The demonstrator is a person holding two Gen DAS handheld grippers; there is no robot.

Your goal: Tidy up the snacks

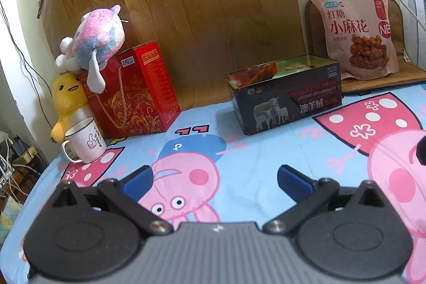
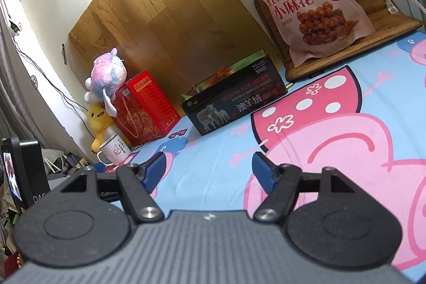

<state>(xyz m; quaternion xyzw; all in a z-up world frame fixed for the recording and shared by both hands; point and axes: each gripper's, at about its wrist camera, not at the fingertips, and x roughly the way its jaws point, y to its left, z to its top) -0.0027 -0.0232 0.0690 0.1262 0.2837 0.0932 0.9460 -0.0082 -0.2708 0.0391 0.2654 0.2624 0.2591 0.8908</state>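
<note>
Starting from the far left ahead of the jaws, a white enamel mug with a thumbs-up drawing [image 1: 84, 143] stands near the table edge, just in front of a yellow plush duck [image 1: 66, 100] and a tall red gift box with gold ornament and a rope handle [image 1: 133, 92]. A pink and blue plush toy [image 1: 95, 39] lies on top of this box. A wide sweep of the left gripper [image 1: 214, 177] toward that side could knock the mug off the edge or pull the plush toy down, I think.

The left gripper hangs low over the cartoon-pig tablecloth [image 1: 239, 156], its blue pads apart and holding nothing. Ahead of its jaws and slightly to the right stands the open black rectangular tin with a sheep picture [image 1: 287, 103]. Some packets show inside it, but I cannot tell what they are. The tin looks light, so a push on its wall may slide it on the cloth.

Further right and behind the tin, the large pink snack bag with fried twists printed on it [image 2: 314, 7] leans upright on a brown mat [image 2: 354, 47]. The right gripper [image 2: 209, 171] is also spread apart and empty, well short of the bag. The bag seems puffy and slippery; a pinch on its smooth face may slip, and it looks too large for the tin, so it could tip the tin or crush its content.
</note>
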